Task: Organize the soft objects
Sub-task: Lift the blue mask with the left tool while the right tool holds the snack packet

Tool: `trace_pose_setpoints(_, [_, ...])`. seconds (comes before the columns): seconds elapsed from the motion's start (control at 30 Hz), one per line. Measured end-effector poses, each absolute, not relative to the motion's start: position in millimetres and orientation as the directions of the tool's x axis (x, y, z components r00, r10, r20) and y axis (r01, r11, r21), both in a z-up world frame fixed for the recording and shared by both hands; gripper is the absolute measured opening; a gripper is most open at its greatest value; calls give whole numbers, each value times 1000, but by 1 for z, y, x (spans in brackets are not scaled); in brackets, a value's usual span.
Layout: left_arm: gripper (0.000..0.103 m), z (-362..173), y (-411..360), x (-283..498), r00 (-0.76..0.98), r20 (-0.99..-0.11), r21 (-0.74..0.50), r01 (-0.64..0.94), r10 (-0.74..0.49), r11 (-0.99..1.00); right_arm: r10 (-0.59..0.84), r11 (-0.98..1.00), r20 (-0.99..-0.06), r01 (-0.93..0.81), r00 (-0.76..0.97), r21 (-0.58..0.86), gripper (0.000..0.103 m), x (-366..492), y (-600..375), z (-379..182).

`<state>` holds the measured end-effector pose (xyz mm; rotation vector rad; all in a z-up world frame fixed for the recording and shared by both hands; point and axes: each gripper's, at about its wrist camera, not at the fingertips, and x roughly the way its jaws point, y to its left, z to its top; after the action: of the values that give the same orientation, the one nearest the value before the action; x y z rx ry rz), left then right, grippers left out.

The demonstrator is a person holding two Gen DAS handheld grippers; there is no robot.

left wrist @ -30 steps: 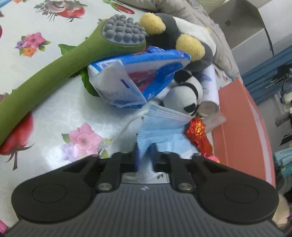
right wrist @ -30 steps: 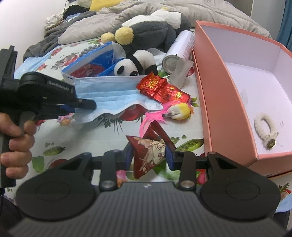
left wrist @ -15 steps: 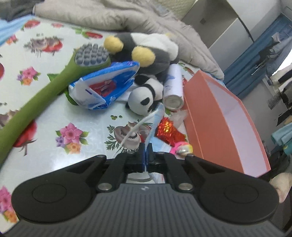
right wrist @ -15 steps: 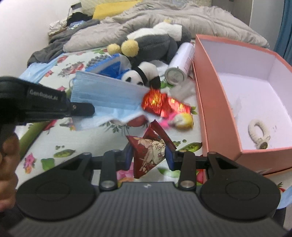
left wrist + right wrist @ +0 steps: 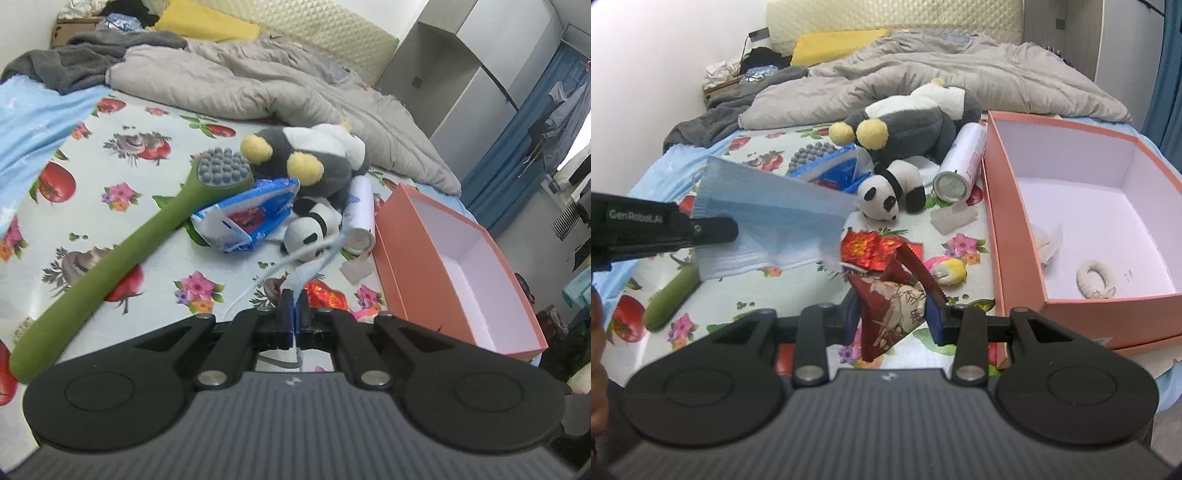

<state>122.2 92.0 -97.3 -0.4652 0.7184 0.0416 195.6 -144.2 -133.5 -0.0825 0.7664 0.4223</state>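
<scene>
My left gripper [image 5: 293, 314] is shut on a light blue face mask [image 5: 768, 218], which hangs in the air above the flowered cloth; in the left wrist view the mask [image 5: 310, 271] shows edge-on with its white ear loop trailing. My right gripper [image 5: 892, 314] is shut on a dark red triangular snack packet [image 5: 890, 310], lifted off the cloth. A small panda plush [image 5: 886, 192] and a larger grey plush with yellow ears [image 5: 905, 125] lie behind. The open salmon box [image 5: 1015, 229] stands at the right, with a white looped thing [image 5: 1095, 284] inside.
A long green massage stick [image 5: 122, 254], a blue tissue pack [image 5: 247, 221], a white spray can [image 5: 960, 162], shiny red wrappers [image 5: 868, 247] and a pink-yellow toy [image 5: 947, 271] lie on the cloth. A grey quilt [image 5: 923, 74] is heaped behind. A hand shows at the left edge.
The left gripper has lifted the mask off the cloth and drawn back. The right gripper has risen a little with the red packet still in it.
</scene>
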Motion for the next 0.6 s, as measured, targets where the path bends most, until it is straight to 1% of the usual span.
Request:
trace_pose_setpoints(0.13, [1,-84,90,114,771,-628,-387,-192,-105,902,354,912,-668,-399,655,92,40,190,-147,-123])
trace_pose_setpoints(0.4, [1,-43,89,100,824,-560,-392,-172,-86,904,378,911,-632,-393,676,124,40,187,-153,-107])
trace_pose_setpoints(0.6, [1,-25,87,101,840,-535,-393,-153,-89,907,384,912,-619,-388,685,137,40,186,-157,-101])
